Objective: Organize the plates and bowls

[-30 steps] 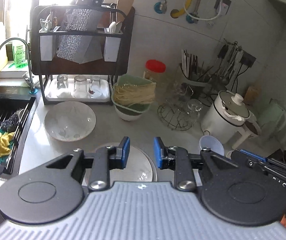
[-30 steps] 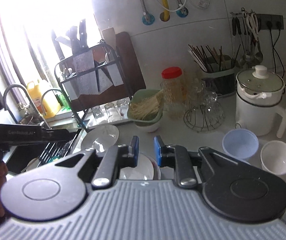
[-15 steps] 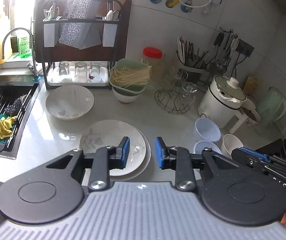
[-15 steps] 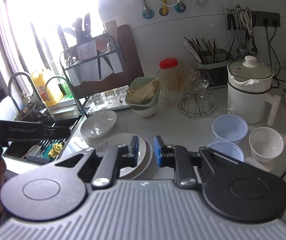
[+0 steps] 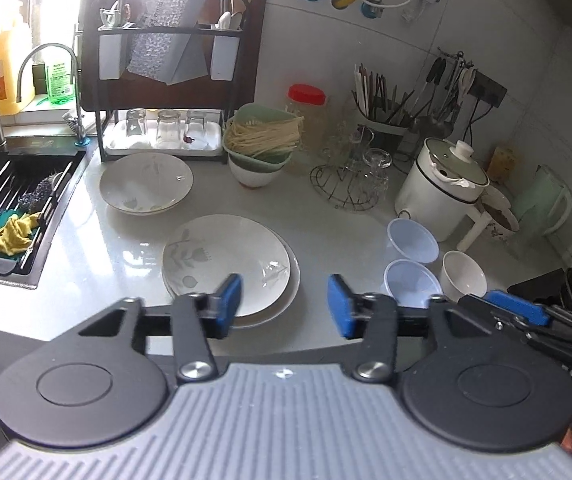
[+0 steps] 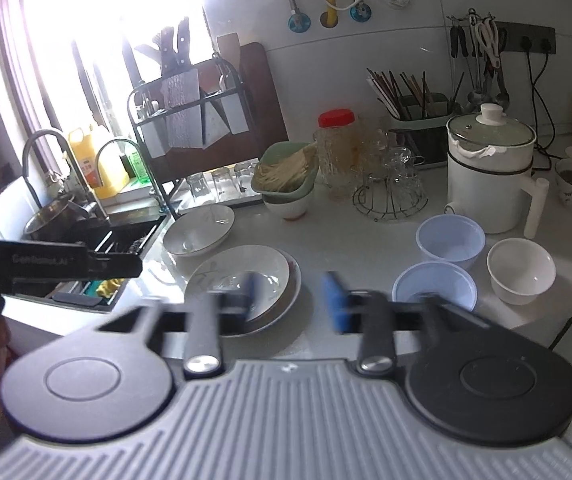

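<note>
Both grippers are being shown with jaws just opened and nothing between them: the left gripper point(image 5: 284, 304) and the right gripper point(image 6: 292, 300) are being held released above the worktop point(image 5: 326, 236). The stacked plates point(image 5: 230, 266) are lying just ahead, a further plate point(image 5: 146, 184) behind, the bowls point(image 6: 450, 240) grouped alongside. A fresh grasp is judged imminent.

right gripper point(image 6: 289, 300) fingertips blurred, seemingly empty.
</note>
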Demonstrator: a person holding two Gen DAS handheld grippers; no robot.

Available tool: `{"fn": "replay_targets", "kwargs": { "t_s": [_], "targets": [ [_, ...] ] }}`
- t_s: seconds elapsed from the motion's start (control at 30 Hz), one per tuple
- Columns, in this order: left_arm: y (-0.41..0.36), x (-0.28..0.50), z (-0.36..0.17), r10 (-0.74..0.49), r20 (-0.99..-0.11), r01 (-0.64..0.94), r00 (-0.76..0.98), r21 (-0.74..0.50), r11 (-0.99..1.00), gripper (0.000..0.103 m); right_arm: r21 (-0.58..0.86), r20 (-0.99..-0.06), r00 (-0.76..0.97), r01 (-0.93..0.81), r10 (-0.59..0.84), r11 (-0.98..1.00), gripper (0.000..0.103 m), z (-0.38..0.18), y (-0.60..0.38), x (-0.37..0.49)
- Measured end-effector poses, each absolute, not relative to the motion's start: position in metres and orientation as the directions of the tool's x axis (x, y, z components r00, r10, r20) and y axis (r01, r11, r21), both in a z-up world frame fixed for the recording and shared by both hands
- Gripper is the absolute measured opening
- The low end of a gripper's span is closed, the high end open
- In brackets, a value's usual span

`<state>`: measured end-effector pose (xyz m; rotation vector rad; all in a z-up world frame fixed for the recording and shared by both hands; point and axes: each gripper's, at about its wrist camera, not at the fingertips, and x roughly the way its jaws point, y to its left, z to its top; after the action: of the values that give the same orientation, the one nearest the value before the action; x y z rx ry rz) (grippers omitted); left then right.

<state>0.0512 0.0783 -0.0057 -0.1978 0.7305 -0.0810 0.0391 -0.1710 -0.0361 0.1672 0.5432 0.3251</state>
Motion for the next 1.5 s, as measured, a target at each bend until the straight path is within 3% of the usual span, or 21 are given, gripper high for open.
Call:
{"fn": "replay_targets", "kwargs": {
  "t_s": [0.03,0.3,0.5,1.5],
  "targets": [
    [0.079,0.049,-0.006,-0.137,-0.654,-0.001,0.744,-0.206,0.979,0.068,0.245,-0.473,0.81,-0.256,0.346,0.935,0.086,-0.037,-0.172,0.038],
    [0.089,0.038,-0.007,-0.118,-0.646,-0.021,0.755,-0.202,0.979,0.089,0.256,-0.473,0.805,-0.262,0.357,0.93,0.085,-0.041,-0.166,0.033],
    [0.095,0.036,-0.009,-0.081,-0.643,-0.049,0.762,-0.183,0.982,0.098,0.253,-0.471,0.803,-0.272,0.364,0.928,0.085,-0.043,-0.16,0.033],
    [0.132,0.059,-0.029,-0.029,-0.669,-0.124,0.743,-0.18,0.976,0.099,0.284,-0.468,0.784,-0.303,0.407,0.91,0.085,-0.059,-0.136,0.056]
  ]
}}
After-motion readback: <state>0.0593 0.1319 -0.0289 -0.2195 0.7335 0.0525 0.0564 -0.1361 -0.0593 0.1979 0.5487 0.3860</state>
